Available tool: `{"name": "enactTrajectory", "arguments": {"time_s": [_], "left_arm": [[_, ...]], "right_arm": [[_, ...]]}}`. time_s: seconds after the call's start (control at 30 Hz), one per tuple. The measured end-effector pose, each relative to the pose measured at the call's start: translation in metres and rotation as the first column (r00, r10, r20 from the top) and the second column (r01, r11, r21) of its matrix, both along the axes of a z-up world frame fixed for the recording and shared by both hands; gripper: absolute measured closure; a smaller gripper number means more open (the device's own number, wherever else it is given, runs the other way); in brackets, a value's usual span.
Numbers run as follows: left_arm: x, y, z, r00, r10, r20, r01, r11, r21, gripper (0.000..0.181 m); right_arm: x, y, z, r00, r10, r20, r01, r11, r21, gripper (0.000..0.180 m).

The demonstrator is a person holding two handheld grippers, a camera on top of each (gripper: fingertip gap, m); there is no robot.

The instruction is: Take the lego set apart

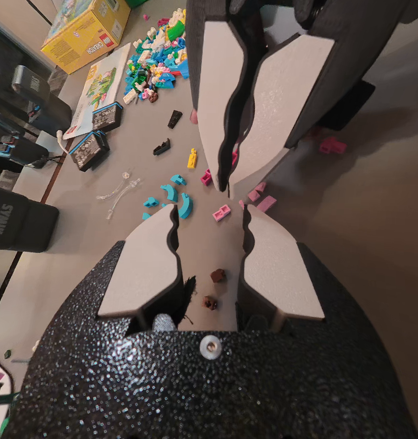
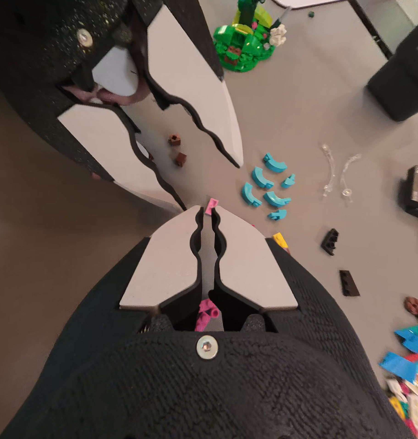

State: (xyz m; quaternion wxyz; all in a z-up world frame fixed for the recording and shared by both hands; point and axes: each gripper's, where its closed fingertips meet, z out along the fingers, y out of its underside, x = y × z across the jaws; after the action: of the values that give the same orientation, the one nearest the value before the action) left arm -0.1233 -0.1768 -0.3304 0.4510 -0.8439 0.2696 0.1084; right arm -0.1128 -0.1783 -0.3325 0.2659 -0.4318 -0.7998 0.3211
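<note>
Right gripper filled the bottom of its view, fingers nearly together, pinching a small pink plate at the tips | left gripper sat wide apart, holding nothing, two brown bits between its fingers | green lego build stood top centre | teal curved pieces lay mid-right on the grey table

— Where do your curved pieces lie?

— On the table, in a cluster just beside your left gripper; the two clear rods lie beyond them, toward the table's edge.

— And the small cubes?

— Between your left gripper's fingers. The built model stands behind, well apart from the loose pile at the opposite end.
</note>
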Motion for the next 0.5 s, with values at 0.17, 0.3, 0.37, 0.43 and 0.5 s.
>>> {"name": "enactTrajectory", "arguments": {"time_s": [0.17, 0.3, 0.37, 0.43, 0.5], "left_arm": [[0.002, -0.025, 0.04, 0.984, 0.048, 0.174, -0.066, 0.993, 0.101, 0.12], [-0.043, -0.095, 0.067, 0.945, 0.231, 0.23, -0.27, 0.95, 0.155, 0.105], [-0.076, -0.142, 0.06, 0.906, 0.344, 0.249, -0.376, 0.921, 0.098, 0.11], [-0.099, -0.185, 0.04, 0.855, 0.438, 0.278, -0.451, 0.893, -0.021, 0.117], [-0.109, -0.214, 0.022, 0.819, 0.49, 0.299, -0.484, 0.869, -0.098, 0.126]], "right_arm": [[-0.001, -0.008, 0.04, 0.991, -0.056, -0.126, 0.055, 0.998, -0.01, 0.175], [-0.015, -0.056, 0.067, 0.978, 0.02, -0.207, -0.032, 0.998, -0.051, 0.174], [-0.025, -0.091, 0.062, 0.973, 0.122, -0.196, -0.133, 0.99, -0.042, 0.17], [-0.043, -0.114, 0.051, 0.967, 0.168, -0.194, -0.171, 0.985, 0.001, 0.163], [-0.061, -0.135, 0.043, 0.953, 0.213, -0.215, -0.211, 0.977, 0.035, 0.16]]}}
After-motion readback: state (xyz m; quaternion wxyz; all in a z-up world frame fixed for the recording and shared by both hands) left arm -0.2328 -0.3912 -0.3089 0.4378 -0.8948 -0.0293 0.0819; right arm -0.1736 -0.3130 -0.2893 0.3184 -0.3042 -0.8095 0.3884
